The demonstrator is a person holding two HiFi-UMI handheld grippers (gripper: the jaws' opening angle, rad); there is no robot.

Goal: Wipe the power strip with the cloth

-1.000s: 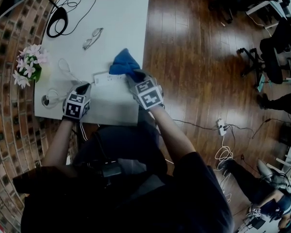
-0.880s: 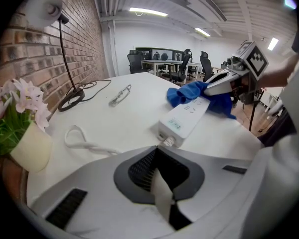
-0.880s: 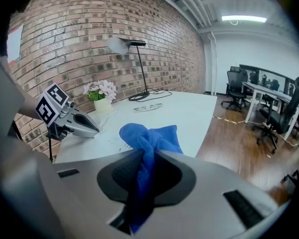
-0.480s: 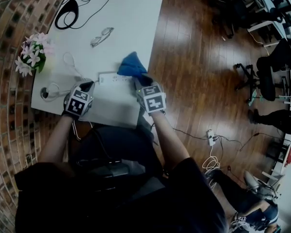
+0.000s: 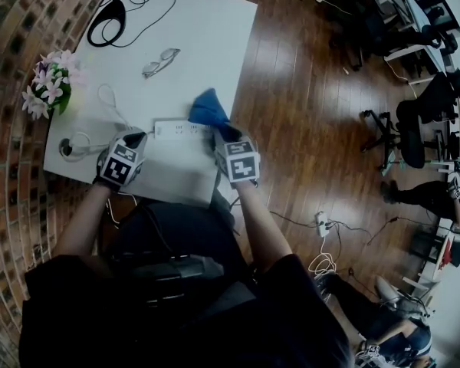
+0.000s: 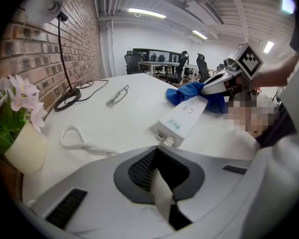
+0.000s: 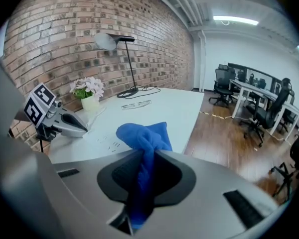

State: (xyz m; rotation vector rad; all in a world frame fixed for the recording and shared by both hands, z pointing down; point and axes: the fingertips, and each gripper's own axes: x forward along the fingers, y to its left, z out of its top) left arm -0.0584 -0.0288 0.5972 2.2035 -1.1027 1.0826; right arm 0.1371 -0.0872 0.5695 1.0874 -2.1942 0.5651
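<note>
We are clamping the right gripper (image 7: 142, 154) fingers on the cloth (image 7: 144, 132) against the power strip (image 6: 184, 118), and the left gripper (image 6: 159, 151) fingers are closing tight on its cord (image 6: 162, 197).

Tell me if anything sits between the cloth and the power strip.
Nothing visible does. The cloth, clamped in the right gripper, lies at the right end of the strip; the left gripper pinches its cord.

The head view looks steeply down from above the person onto the white counter (image 5: 199, 37) and the wood floor (image 5: 307, 129). The left gripper view sits low and close over the counter, facing along the brick wall (image 6: 77, 34) toward the office, and catches the right gripper (image 6: 207, 88). The right gripper view faces that wall and catches the left gripper (image 7: 83, 129). All three share the flowers (image 5: 50, 87) and glasses (image 5: 161, 61).
</note>
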